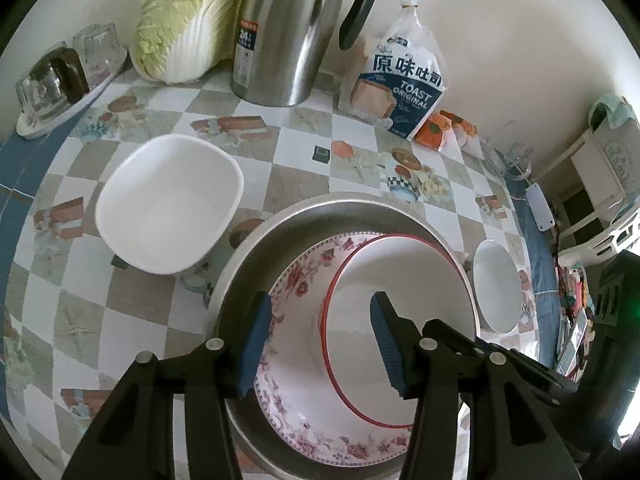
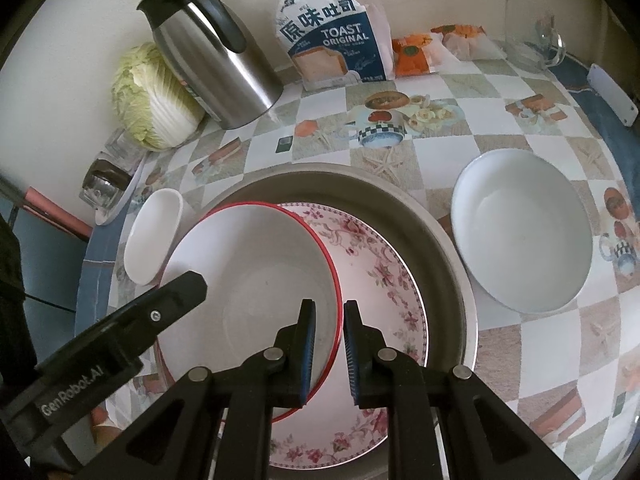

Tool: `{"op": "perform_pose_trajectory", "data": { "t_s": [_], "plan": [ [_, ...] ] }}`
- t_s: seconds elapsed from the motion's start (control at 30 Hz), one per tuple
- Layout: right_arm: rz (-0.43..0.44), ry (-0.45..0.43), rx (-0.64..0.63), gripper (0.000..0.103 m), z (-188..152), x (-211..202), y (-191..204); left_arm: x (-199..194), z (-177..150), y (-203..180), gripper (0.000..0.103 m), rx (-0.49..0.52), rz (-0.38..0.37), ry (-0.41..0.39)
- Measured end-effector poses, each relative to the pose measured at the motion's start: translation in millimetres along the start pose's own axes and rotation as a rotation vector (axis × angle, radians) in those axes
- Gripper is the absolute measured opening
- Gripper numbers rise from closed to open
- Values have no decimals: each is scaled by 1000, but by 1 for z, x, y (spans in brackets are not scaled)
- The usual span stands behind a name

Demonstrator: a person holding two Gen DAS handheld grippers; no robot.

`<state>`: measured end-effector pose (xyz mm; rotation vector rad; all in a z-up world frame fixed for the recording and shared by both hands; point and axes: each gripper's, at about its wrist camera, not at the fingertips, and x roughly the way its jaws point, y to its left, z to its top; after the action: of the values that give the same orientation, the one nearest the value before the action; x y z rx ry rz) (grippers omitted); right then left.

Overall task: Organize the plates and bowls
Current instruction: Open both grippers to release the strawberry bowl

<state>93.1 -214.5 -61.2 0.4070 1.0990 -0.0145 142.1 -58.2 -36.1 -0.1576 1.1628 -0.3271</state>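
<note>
Two dishes, the red-rimmed bowl clenched by the right gripper and the floral plate, sit nested in the metal basin under the released left gripper; two white bowls wait at ten and three o'clock.

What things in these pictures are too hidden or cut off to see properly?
- Floral plate: right wrist view, its left part lies under the red-rimmed bowl.
- Metal basin: left wrist view, near rim hidden behind the left gripper.
- Kettle: left wrist view, top cut off by the picture edge.
- Upturned glasses: right wrist view, too small and dim to count.
</note>
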Motion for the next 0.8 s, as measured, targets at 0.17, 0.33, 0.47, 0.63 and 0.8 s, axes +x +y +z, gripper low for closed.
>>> {"op": "perform_pose_trajectory", "data": {
  "t_s": [0.17, 0.33, 0.47, 0.63, 0.8],
  "plan": [
    [1, -22, -22, 24, 2, -9, 4, -12, 1, 2, 57, -12, 9, -21],
    [0, -47, -37, 44, 4, -19, 7, -21, 2, 7, 70, -36, 33, -42],
    [-3, -61, -45, 55, 4, -25, 7, -27, 1, 14, 71, -69, 60, -58],
    [-20, -89, -56, 69, 4, -33, 7, -32, -1, 27, 85, -118, 111, -78],
    [-29, -118, -64, 80, 4, -38, 8, -34, -2, 41, 86, -176, 147, -85]
  ]
}}
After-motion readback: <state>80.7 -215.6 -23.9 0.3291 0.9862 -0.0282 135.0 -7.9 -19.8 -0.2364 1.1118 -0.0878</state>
